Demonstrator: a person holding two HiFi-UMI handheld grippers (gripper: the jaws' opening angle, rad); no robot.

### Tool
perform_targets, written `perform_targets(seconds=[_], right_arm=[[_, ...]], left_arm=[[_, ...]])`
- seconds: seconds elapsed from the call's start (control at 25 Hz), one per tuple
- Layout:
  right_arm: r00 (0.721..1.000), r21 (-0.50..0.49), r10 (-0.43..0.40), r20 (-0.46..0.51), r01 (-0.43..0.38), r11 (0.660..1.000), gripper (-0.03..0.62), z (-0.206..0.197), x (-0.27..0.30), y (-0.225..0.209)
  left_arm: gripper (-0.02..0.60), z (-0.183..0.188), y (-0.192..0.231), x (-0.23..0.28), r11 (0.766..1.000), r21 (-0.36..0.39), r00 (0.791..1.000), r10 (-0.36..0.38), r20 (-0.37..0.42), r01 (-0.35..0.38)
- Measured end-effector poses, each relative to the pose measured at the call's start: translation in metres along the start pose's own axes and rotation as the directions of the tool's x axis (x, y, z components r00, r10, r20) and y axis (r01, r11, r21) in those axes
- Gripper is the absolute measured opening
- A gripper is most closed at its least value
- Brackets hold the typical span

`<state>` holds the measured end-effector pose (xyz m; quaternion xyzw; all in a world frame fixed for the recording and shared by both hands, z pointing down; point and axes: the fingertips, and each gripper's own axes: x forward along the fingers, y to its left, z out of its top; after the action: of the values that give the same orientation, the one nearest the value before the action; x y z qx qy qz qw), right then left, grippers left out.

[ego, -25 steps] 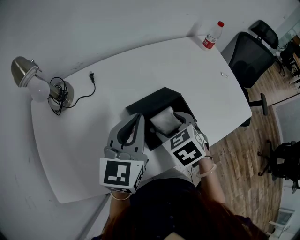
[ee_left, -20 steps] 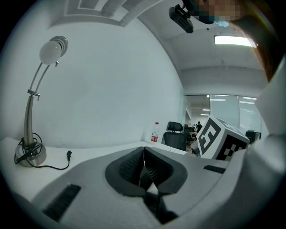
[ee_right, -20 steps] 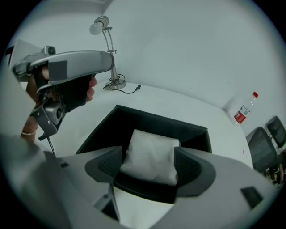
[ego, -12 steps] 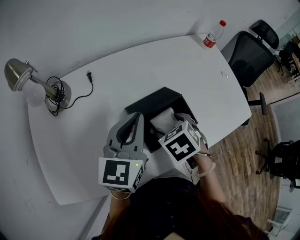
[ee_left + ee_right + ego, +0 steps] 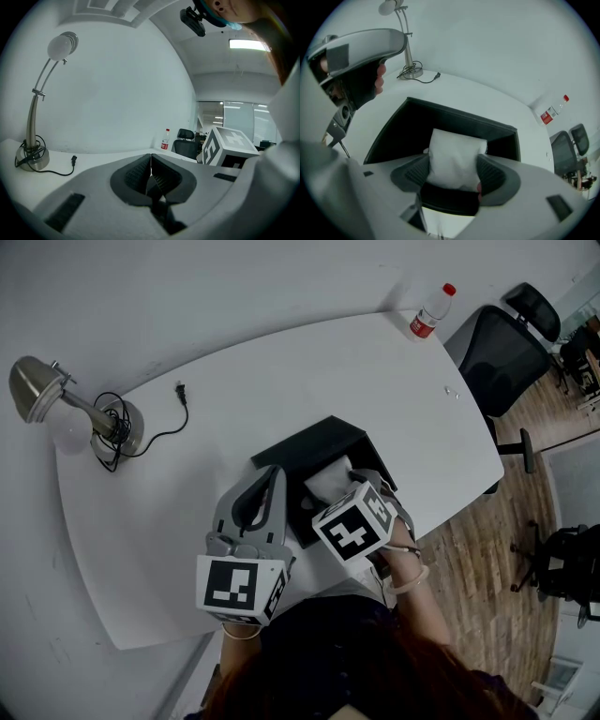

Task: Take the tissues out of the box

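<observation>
one tissue bundle (image 5: 457, 150) clamped in right gripper (image 5: 454, 172) jaws | left gripper (image 5: 151, 174) jaws together, empty | black box (image 5: 314, 444) partly hidden

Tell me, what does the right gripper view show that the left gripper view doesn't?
Only the right gripper view: white tissues clamped in the right gripper, at the open black box. Only the left gripper view: the left gripper seen jaw-on, shut and empty, plus ceiling lights. Both: the lamp, bottle and white table.
</observation>
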<state>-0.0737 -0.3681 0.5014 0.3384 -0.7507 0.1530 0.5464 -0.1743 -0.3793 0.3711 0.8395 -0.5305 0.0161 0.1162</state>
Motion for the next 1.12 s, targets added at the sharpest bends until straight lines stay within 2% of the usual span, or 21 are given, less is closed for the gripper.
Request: perform_targets(seconds=[0.4, 0.8, 0.96, 1.04, 1.12], right_arm=[[0.999, -0.010, 0.019, 0.032, -0.019, 1.000, 0.285, 0.001, -0.006, -0.001], [0.985, 0.030, 0.010, 0.174, -0.015, 0.999, 0.285, 0.009, -0.033, -0.005], [0.961, 0.060, -0.003, 0.277, -0.014, 0.998, 0.285, 0.012, -0.048, -0.006], [0.936, 0.090, -0.030, 0.351, -0.002, 0.996, 0.285, 0.015, -0.056, -0.007], [0.899, 0.110, -0.068, 0.433, 0.022, 0.994, 0.285, 0.018, -0.066, -0.008]], left_arm=[[0.025, 0.003, -0.003, -0.009, 1.000, 0.012, 1.000, 0.018, 0.000, -0.018], [0.025, 0.007, -0.007, -0.020, 0.999, 0.038, 0.999, 0.031, 0.009, -0.031], [0.026, 0.012, -0.011, -0.025, 0.999, 0.042, 0.999, 0.031, 0.025, -0.032], [0.025, 0.014, -0.014, -0.028, 0.998, 0.047, 0.999, 0.032, 0.037, -0.034], [0.025, 0.015, -0.017, -0.033, 0.998, 0.055, 0.998, 0.032, 0.045, -0.035]])
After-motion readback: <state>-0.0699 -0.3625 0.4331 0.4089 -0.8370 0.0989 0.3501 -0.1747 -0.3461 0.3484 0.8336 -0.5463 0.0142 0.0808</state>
